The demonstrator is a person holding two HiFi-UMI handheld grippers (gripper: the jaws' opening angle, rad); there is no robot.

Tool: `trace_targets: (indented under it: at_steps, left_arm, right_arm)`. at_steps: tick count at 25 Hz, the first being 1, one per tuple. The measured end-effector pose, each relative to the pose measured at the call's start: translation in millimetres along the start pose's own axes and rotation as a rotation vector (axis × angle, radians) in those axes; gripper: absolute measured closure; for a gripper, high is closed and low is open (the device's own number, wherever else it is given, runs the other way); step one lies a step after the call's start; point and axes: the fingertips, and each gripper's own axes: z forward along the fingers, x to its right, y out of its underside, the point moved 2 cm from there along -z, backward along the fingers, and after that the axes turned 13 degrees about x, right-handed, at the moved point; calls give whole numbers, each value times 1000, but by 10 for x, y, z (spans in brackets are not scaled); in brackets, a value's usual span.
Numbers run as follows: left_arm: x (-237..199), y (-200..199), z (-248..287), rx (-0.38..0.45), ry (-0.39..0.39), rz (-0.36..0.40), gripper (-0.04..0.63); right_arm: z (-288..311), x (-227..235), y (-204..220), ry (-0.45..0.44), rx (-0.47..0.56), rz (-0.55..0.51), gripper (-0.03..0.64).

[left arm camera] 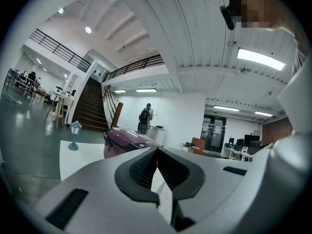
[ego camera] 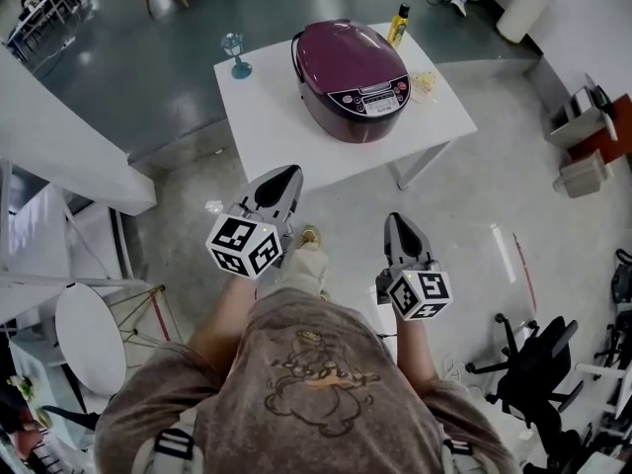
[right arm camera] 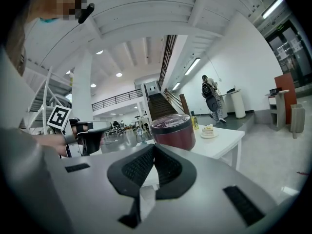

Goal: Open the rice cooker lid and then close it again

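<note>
Head view puts the lid-down rice cooker (ego camera: 348, 72) on the white table (ego camera: 265, 126), ahead of and well apart from the left gripper (ego camera: 284, 174) and right gripper (ego camera: 394, 221), both pinched closed on nothing, the left one nearer.

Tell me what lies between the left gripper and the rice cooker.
Only bare white table, seen in the head view, separates the left gripper from the rice cooker.
</note>
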Motion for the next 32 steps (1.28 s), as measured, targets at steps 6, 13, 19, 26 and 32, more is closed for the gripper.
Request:
trace_targets:
  at_steps: [6,13,19,26,32]
  left_arm:
    - [-153,67,327,-1,0,-10,574]
    - [-428,46,780,4,-17,-15,574]
    - [-667,-23,1169,1,-14,-18,572]
    - [-947,-110,1584,-9,8,-9,572]
    - [-1154,-65,1889,-27,33,-23,572]
  right_arm:
    - [315,250,-81,3,5,-14,614]
    - [825,445,-187,-16,-5,-25,614]
    - [1270,577,-310,-18,-9,-38,614]
    - [1731,669,-425,-8,-5,-38,614]
    - [2077,736,-493,3,-1,-51,614]
